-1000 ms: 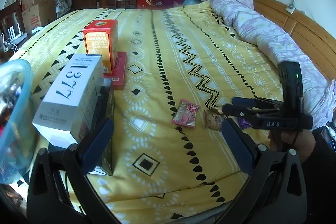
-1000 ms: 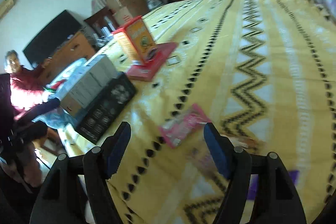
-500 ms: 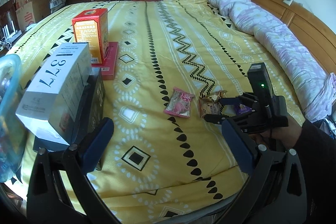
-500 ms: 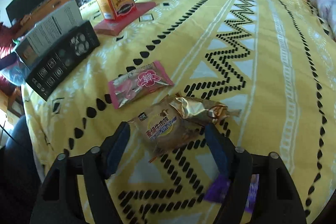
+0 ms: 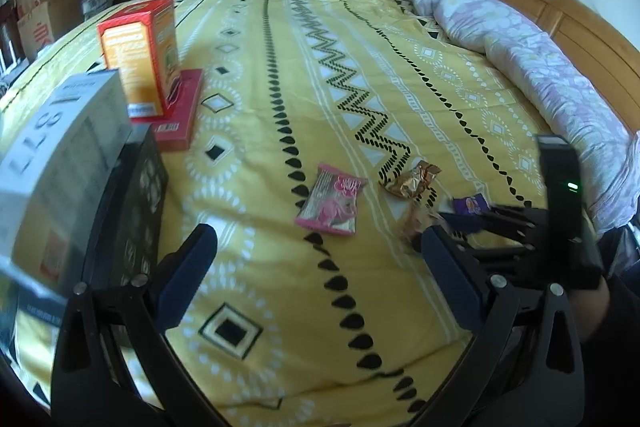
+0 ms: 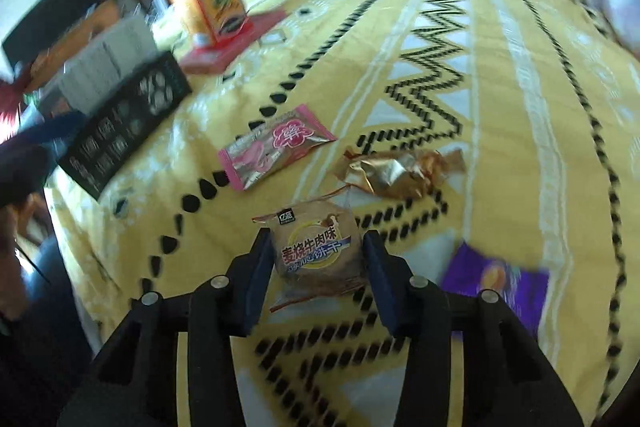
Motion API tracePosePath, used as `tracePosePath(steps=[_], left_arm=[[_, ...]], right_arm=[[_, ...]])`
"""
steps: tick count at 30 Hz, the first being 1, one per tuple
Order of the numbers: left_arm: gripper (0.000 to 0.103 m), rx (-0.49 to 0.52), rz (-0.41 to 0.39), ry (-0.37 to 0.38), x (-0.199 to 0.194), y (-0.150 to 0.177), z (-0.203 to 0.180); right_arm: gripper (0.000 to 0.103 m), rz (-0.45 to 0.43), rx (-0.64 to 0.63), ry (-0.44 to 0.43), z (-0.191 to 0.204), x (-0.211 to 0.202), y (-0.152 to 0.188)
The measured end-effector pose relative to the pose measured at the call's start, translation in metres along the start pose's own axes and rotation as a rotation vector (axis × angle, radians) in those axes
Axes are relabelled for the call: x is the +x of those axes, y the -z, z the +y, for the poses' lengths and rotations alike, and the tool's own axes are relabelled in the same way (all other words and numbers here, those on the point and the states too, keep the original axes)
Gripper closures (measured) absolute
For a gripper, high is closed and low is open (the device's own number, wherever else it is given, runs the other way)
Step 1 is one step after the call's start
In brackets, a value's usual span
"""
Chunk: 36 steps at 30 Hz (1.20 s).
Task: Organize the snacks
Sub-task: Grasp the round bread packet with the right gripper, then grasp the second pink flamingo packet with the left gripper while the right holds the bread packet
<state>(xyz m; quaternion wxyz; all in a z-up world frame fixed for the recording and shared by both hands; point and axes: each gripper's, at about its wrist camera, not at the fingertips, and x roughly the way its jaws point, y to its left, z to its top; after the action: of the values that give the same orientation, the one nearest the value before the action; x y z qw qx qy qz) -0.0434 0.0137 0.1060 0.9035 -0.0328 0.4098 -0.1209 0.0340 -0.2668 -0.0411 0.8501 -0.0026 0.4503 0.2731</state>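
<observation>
Both grippers are black frames with silver screws and dark blue fingers (image 6: pixel 256 269); the person's sleeve (image 5: pixel 618 331) is dark.

Right gripper (image 6: pixel 316 259) angled down, jaws just closed in, pads pressing both sides of a brown biscuit packet (image 6: pixel 316 251). Left gripper (image 5: pixel 316 267) jaws spread wide, nothing between.

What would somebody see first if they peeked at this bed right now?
Probably the right gripper in front, its jaws just closed in around a brown biscuit packet on the yellow patterned bedspread. Just beyond it lie a pink snack packet and a gold-wrapped snack. Far left, an orange box stands on a flat red box.
</observation>
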Motion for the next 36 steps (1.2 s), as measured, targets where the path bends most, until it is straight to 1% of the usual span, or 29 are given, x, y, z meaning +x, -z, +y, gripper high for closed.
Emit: tracePosePath(steps=[1, 3, 5, 6, 11, 16, 17, 19, 20, 21, 24, 27, 29, 32, 36], left_arm=[[0.002, 0.008, 0.001, 0.003, 0.006, -0.003, 0.000], [0.007, 0.022, 0.019, 0.020, 0.024, -0.008, -0.002], [0.008, 0.026, 0.055, 0.060, 0.047, -0.013, -0.004], [0.009, 0.031, 0.069, 0.066, 0.058, -0.013, -0.004], [0.012, 0.069, 0.135, 0.045, 0.096, -0.010, -0.008], [0.013, 0.092, 0.139, 0.033, 0.111, -0.009, -0.011], [0.017, 0.094, 0.141, 0.034, 0.114, -0.010, -0.011], [0.034, 0.101, 0.168, 0.041, 0.123, -0.008, -0.013], [0.047, 0.104, 0.186, 0.040, 0.127, -0.008, -0.014], [0.050, 0.111, 0.189, 0.028, 0.128, -0.007, -0.014], [0.057, 0.115, 0.180, 0.034, 0.122, -0.006, -0.015], [0.059, 0.116, 0.161, 0.045, 0.108, -0.007, -0.015], [0.060, 0.114, 0.128, 0.053, 0.091, -0.010, -0.016], [0.060, 0.095, 0.065, 0.057, 0.056, -0.019, -0.012], [0.060, 0.059, -0.017, 0.034, 0.008, -0.033, 0.004]], right_arm=[[0.054, -0.007, 0.019, 0.008, -0.001, -0.003, 0.002], [0.054, -0.014, 0.066, 0.025, -0.005, -0.008, 0.010], [0.054, 0.009, 0.095, 0.026, -0.010, -0.004, 0.017], [0.054, 0.015, 0.100, 0.025, -0.011, -0.002, 0.019], [0.053, 0.015, 0.112, 0.012, -0.014, 0.001, 0.021], [0.053, 0.007, 0.132, 0.003, -0.017, 0.004, 0.023], [0.053, 0.006, 0.132, 0.003, -0.017, 0.004, 0.023], [0.053, 0.002, 0.133, 0.005, -0.017, 0.004, 0.023], [0.052, 0.002, 0.130, 0.007, -0.016, 0.004, 0.023], [0.053, 0.001, 0.127, 0.011, -0.016, 0.004, 0.023], [0.055, -0.016, 0.134, 0.010, -0.015, 0.000, 0.022], [0.056, -0.053, 0.134, 0.004, -0.013, -0.010, 0.019], [0.056, -0.079, 0.120, 0.006, -0.008, -0.019, 0.015], [0.056, -0.108, 0.090, 0.016, -0.001, -0.032, 0.006], [0.056, -0.150, 0.072, 0.024, 0.012, -0.050, -0.009]])
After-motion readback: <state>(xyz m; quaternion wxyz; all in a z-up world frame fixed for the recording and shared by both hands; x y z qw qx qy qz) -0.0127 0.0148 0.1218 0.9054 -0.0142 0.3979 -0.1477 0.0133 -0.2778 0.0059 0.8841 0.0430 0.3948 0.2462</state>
